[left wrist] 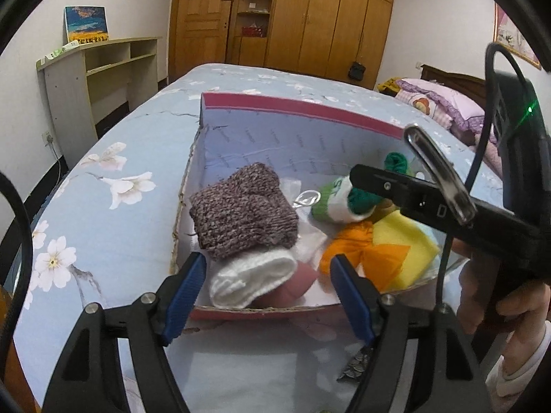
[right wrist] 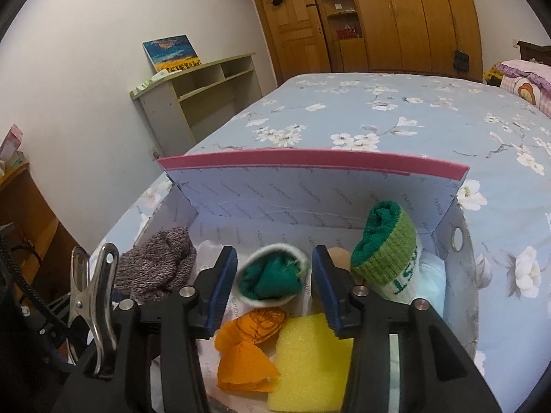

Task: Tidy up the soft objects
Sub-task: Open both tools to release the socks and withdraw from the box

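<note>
While angled down over box (right wrist: 461,241) | left jaws apart, empty | right jaws apart around green sock roll (right wrist: 270,277)

A bedroom in a home; a wide bed (right wrist: 396,120) fills most of both views, spread with a pale blue sheet printed with white blossoms; pink and lilac pillows (left wrist: 444,103) lie at its head against a dark headboard (left wrist: 447,75); a tall wooden wardrobe (left wrist: 330,17) lines the far wall, with open corner shelves (left wrist: 255,3) holding small household items; beside it stands a panelled wooden door (left wrist: 203,17); a low pale shelf unit (right wrist: 199,86) stands against the white wall, a painted landscape canvas (right wrist: 172,51) propped on top; a framed picture (left wrist: 513,38) hangs above the pillows; a cardboard box (right wrist: 310,161) of socks and soft bits sits on the bed.
</note>
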`<state>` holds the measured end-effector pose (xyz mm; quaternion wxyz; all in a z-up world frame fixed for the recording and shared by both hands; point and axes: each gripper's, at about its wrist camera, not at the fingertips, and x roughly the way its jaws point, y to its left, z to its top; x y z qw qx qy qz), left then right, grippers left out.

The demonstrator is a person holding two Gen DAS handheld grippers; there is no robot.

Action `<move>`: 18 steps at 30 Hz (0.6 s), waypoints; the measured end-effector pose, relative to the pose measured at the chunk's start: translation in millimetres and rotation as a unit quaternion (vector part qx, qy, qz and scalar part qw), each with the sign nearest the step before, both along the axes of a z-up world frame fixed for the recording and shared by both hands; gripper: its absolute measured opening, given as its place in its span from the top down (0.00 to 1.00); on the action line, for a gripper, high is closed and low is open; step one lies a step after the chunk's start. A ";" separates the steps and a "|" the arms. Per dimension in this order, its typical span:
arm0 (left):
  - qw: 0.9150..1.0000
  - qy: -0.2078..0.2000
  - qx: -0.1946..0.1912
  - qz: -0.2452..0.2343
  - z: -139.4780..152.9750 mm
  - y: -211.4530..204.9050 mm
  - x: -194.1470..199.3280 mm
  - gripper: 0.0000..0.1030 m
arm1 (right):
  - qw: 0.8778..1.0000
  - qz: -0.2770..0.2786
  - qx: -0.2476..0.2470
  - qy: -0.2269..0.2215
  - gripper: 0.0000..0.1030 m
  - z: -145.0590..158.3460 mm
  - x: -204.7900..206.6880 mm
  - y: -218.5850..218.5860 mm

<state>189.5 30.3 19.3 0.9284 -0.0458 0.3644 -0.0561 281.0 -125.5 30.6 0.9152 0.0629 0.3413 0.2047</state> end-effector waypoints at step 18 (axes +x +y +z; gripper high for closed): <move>1.000 0.007 0.009 0.011 29.3 -10.1 -34.2 0.24 | 1.000 -0.005 0.011 0.010 0.48 17.4 -83.5 -33.2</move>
